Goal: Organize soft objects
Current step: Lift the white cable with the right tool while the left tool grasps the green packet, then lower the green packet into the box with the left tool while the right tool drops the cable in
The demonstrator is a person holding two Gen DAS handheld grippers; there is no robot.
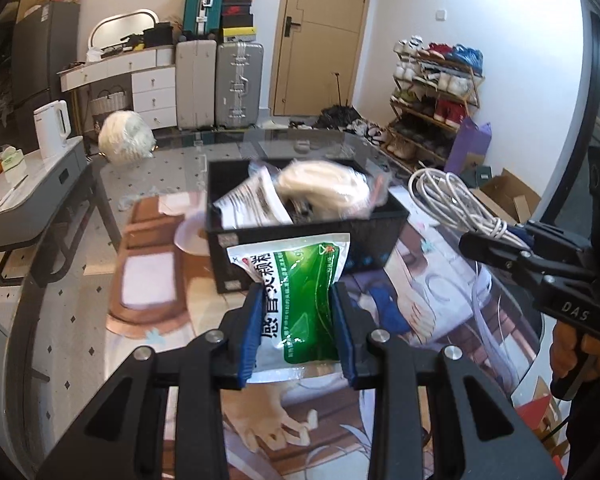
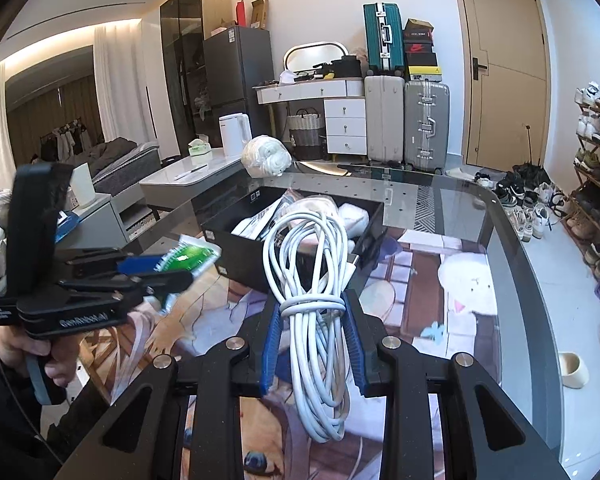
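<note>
- Two grippers: the left gripper and the right gripper.
- One green-and-white packet.
- One coiled white cable.
- One black box on the glass worktop.
- Three suitcases: one teal suitcase, one beige suitcase, one silver suitcase.
- One white kettle.
- One door.
- One shoe rack.
- One wicker basket.

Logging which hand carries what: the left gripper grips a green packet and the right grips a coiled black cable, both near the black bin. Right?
Not quite: the cable in the right gripper is white, as the right wrist view shows. The left gripper does grip the green packet, near the black bin.
</note>
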